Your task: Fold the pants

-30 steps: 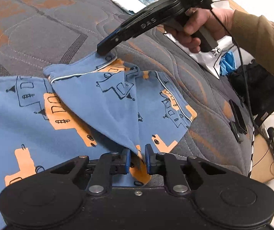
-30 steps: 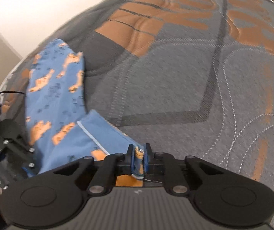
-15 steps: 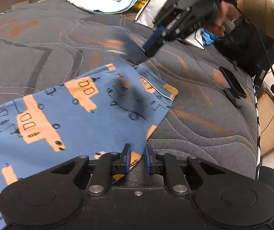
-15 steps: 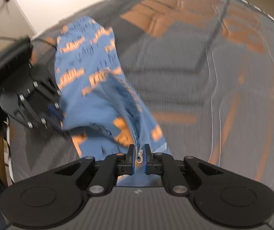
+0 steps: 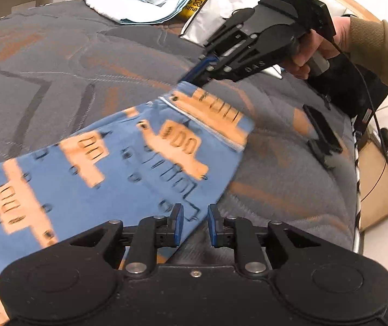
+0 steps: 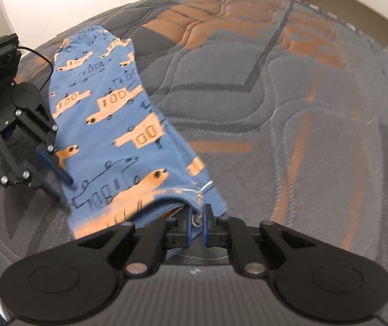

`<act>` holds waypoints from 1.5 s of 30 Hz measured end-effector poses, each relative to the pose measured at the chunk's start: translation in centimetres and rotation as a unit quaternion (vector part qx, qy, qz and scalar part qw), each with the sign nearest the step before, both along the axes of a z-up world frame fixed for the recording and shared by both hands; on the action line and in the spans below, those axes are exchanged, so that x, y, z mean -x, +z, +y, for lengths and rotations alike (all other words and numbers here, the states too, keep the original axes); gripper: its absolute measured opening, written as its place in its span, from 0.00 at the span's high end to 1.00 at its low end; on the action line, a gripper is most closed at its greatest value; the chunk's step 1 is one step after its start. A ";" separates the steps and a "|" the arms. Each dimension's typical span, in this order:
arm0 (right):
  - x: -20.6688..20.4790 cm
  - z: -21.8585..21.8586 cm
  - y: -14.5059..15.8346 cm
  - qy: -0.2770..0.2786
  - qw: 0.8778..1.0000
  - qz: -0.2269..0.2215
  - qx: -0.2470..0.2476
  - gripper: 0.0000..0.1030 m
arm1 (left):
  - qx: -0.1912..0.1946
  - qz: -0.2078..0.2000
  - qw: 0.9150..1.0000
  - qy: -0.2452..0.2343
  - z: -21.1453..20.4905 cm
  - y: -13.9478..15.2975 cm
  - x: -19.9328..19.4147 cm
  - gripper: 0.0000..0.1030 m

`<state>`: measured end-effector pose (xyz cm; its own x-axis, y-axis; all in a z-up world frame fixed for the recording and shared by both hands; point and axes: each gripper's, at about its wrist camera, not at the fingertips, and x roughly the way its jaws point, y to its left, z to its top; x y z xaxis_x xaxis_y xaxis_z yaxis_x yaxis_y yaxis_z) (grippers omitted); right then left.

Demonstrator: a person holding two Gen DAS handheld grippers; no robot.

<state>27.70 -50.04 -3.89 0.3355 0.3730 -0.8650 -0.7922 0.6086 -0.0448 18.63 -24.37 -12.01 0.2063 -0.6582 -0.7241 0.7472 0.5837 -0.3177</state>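
Blue pants with orange vehicle prints [image 5: 112, 168] lie stretched across a grey and orange quilted mattress [image 5: 58, 62]; they also show in the right wrist view [image 6: 107, 125]. My left gripper [image 5: 195, 226] has its jaws a little apart over the near edge of the cloth, holding nothing. My right gripper [image 6: 197, 224] is shut on the white-piped hem of the pants. In the left wrist view the right gripper [image 5: 196, 74] holds the far corner of the hem. In the right wrist view the left gripper [image 6: 58, 168] sits at the left edge of the pants.
A white and light-blue cloth pile [image 5: 150, 2] and a white bag [image 5: 221, 13] lie at the mattress's far edge. Black devices [image 5: 321, 133] rest on the mattress at the right. A cardboard box [image 5: 378, 184] and cables stand beside the bed.
My left gripper let go of the cloth it was pinching. My right gripper pulled the hem outward, and the folded flap opened out flat and stretched.
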 end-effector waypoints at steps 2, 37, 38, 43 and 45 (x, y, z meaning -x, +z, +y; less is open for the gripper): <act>-0.4 -0.2 0.7 -0.003 1.000 -0.021 0.012 0.99 | 0.007 0.000 1.000 -0.004 -1.4 0.1 -0.2 0.81; 0.8 -4.0 -3.9 -0.184 0.972 0.063 -0.129 0.92 | -0.021 -0.024 0.999 0.019 -3.8 -1.0 -1.2 0.69; 1.1 -4.2 -3.8 -0.188 0.971 0.062 -0.135 0.92 | -0.022 -0.031 0.999 0.017 -3.4 -0.6 -1.0 0.67; 2.4 -4.3 -0.7 -0.188 0.969 0.030 -0.156 0.75 | -0.059 -0.096 0.993 0.026 1.9 1.3 0.3 0.46; 2.5 -2.4 0.8 -0.163 0.973 0.017 -0.164 0.54 | -0.075 -0.107 0.990 0.044 5.1 1.8 0.2 0.45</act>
